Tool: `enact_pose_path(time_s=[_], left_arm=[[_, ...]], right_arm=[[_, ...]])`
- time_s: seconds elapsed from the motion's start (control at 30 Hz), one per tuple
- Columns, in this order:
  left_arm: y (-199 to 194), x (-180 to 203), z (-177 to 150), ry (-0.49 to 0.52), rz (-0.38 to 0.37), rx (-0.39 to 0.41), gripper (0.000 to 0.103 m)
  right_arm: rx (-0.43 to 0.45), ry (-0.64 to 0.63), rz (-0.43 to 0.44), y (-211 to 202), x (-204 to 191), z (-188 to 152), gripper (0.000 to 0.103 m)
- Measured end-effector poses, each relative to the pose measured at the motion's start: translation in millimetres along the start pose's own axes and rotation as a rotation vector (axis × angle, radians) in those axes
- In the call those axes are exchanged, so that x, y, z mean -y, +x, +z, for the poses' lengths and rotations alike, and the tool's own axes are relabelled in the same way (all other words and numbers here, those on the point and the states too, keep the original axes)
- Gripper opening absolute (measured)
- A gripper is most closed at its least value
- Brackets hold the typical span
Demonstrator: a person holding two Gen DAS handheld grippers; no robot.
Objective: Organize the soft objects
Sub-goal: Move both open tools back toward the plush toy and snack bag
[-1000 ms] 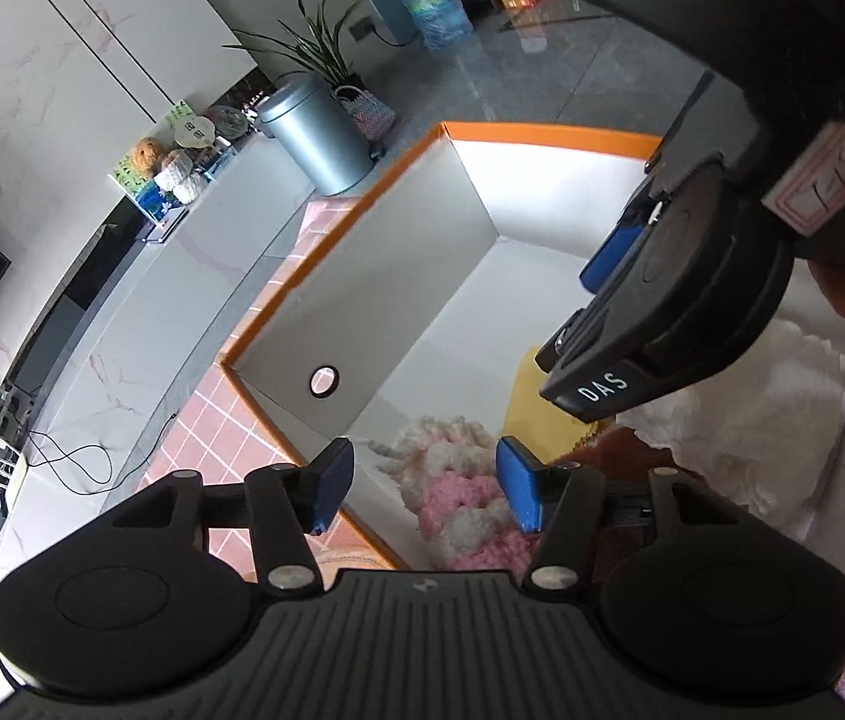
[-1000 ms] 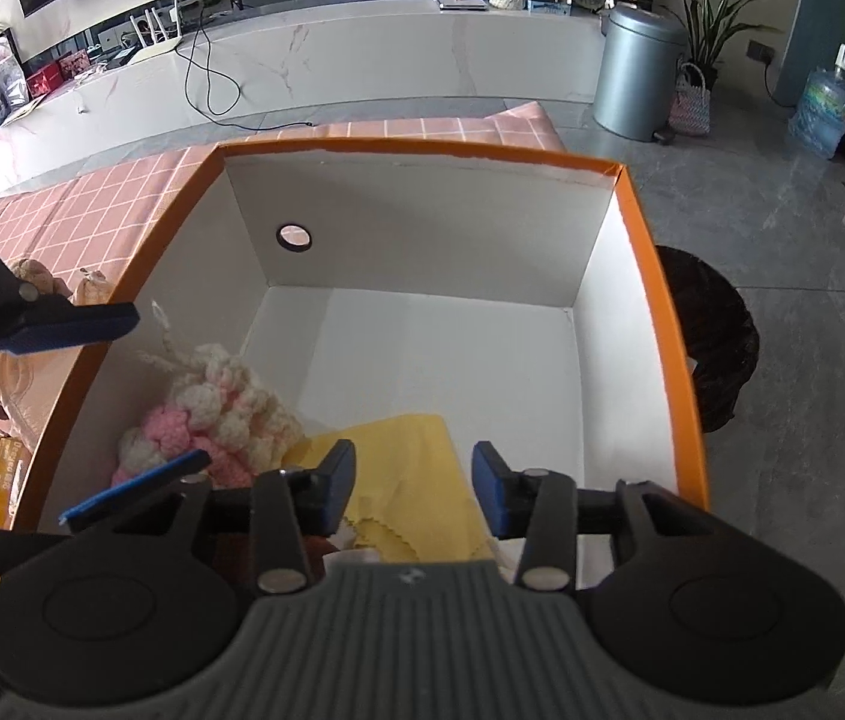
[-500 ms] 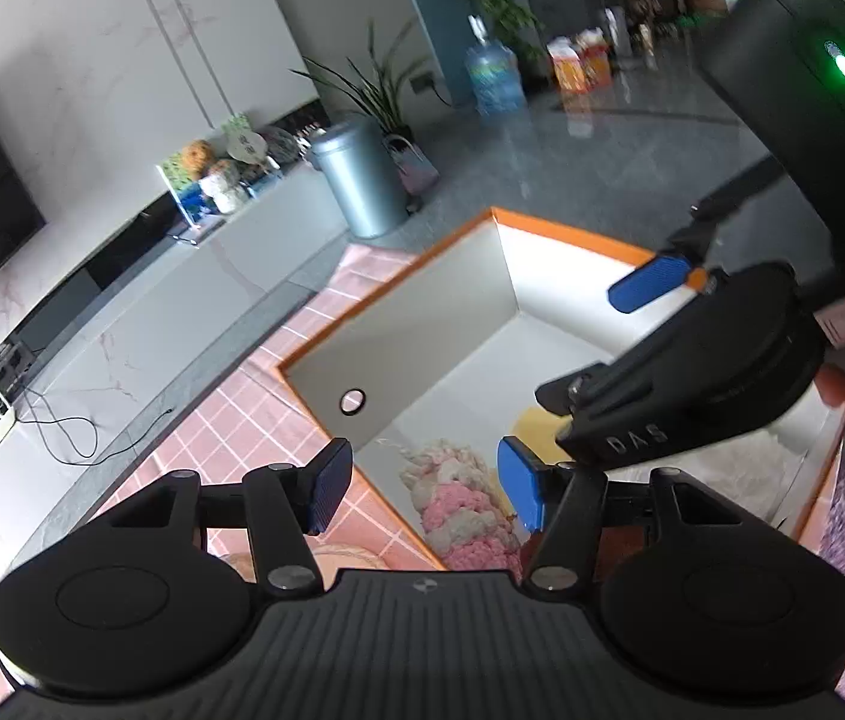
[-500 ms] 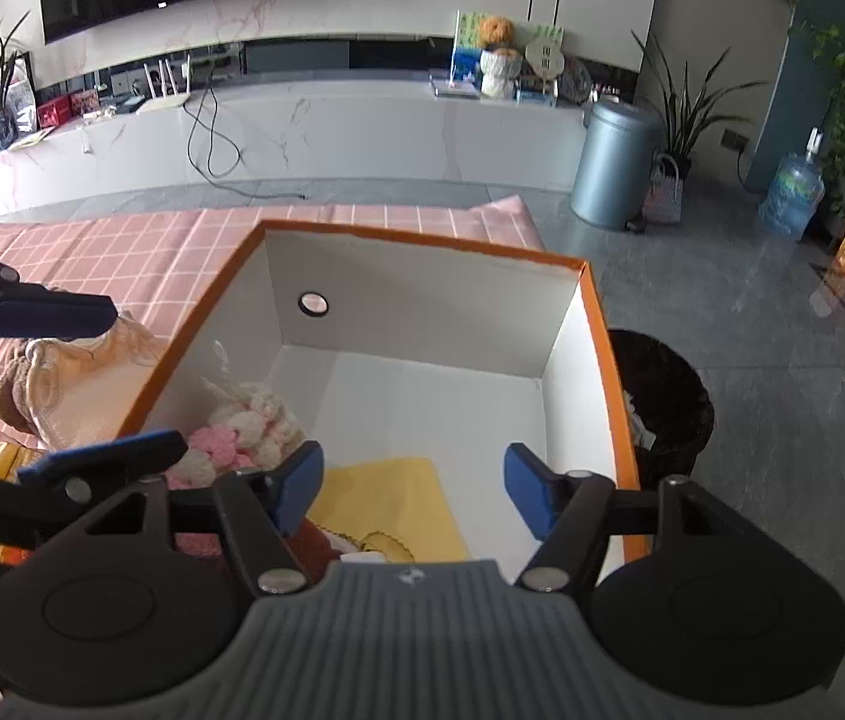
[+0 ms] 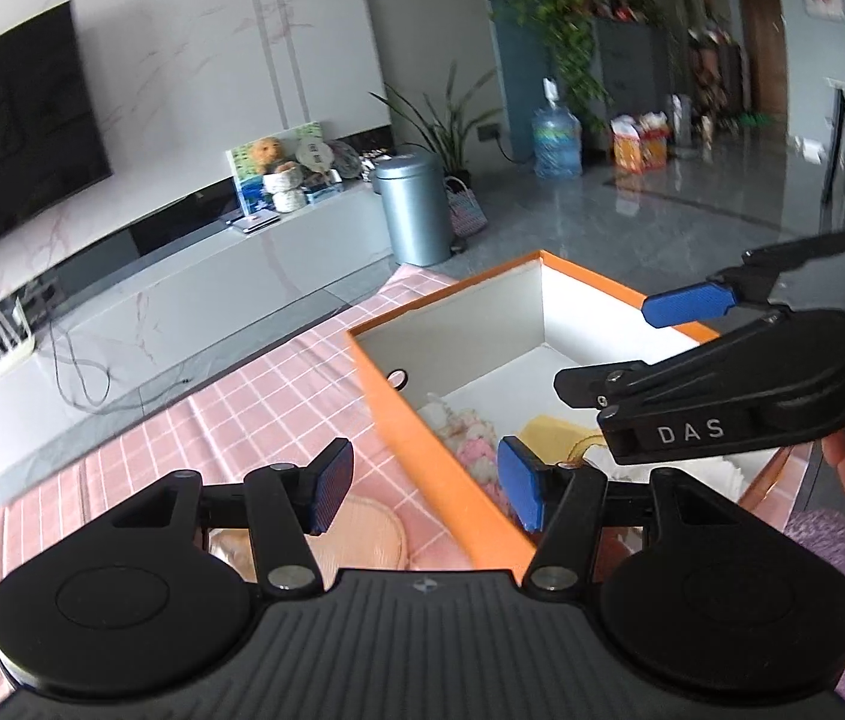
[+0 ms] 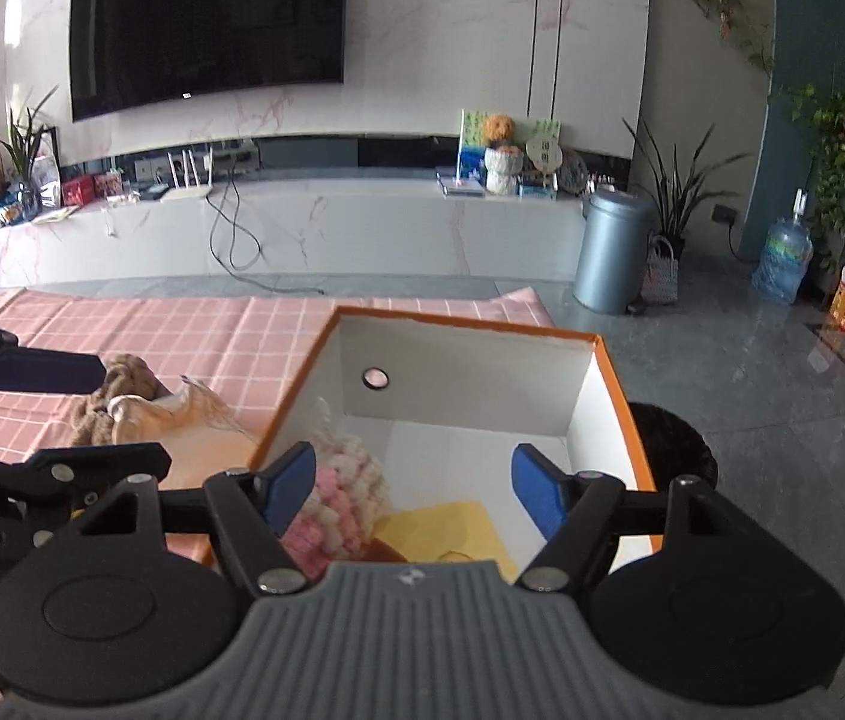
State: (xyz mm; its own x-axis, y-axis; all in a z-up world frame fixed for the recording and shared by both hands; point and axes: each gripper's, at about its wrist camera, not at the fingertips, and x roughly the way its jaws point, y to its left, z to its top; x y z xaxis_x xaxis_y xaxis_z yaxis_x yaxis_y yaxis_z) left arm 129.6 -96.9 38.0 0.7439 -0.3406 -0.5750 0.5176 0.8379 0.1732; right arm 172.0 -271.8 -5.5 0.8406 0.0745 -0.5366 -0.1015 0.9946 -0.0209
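An orange-rimmed white box (image 6: 614,384) (image 5: 422,456) stands on the table. Inside lie a pink-and-cream fluffy knit (image 6: 338,492) (image 5: 476,444), a yellow cloth (image 6: 452,525) (image 5: 548,429) and a white cloth (image 5: 716,474). A brown plush with a peach soft thing (image 6: 134,402) (image 5: 362,534) lies outside, left of the box. My right gripper (image 6: 416,489) (image 5: 644,348) hangs above the box's near end, its jaws opening with nothing between them. My left gripper (image 5: 425,492) (image 6: 80,414) is open and empty over the box's left rim and the peach thing.
A pink checked tablecloth (image 6: 182,336) covers the table. On the floor to the right of the box sits a black wicker basket (image 6: 680,450). Farther back are a grey bin (image 6: 614,246), a water bottle (image 6: 785,258) and a long white TV bench (image 6: 302,234).
Both grippers have risen and drawn back from inside the box. The right jaws have spread wider. The left gripper has rolled, so its view now sits nearly level.
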Motion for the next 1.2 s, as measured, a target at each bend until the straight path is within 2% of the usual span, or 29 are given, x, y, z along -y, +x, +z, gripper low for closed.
enact_pose_path(time_s=[0.27, 0.47, 0.7, 0.83, 1.0, 1.07, 1.2], left_arm=[[-30, -21, -22, -0.155, -0.014, 0.037, 0.066], [-46, -40, -50, -0.275, -0.003, 0.054, 0.066], [-59, -60, -82, -0.366, 0.009, 0.044, 0.060], [-69, -70, -104, -0.420, 0.023, 0.040, 0.059], [-78, -70, -133, -0.451, 0.033, 0.029, 0.053], [-77, -71, -141, -0.469, 0.030, 0.011, 0.051], [-75, -77, -153, -0.507, 0.021, -0.009, 0.051]], right_arm=[[0.093, 0.043, 0.015, -35, -28, -15, 0.073], [0.194, -0.009, 0.034, -62, -61, -34, 0.073], [0.241, -0.059, 0.092, -73, -96, -58, 0.073], [0.237, -0.074, 0.105, -76, -112, -75, 0.073], [0.209, -0.137, 0.110, -76, -133, -98, 0.072], [0.192, -0.167, 0.116, -73, -141, -103, 0.063], [0.147, -0.218, 0.133, -63, -156, -111, 0.057]])
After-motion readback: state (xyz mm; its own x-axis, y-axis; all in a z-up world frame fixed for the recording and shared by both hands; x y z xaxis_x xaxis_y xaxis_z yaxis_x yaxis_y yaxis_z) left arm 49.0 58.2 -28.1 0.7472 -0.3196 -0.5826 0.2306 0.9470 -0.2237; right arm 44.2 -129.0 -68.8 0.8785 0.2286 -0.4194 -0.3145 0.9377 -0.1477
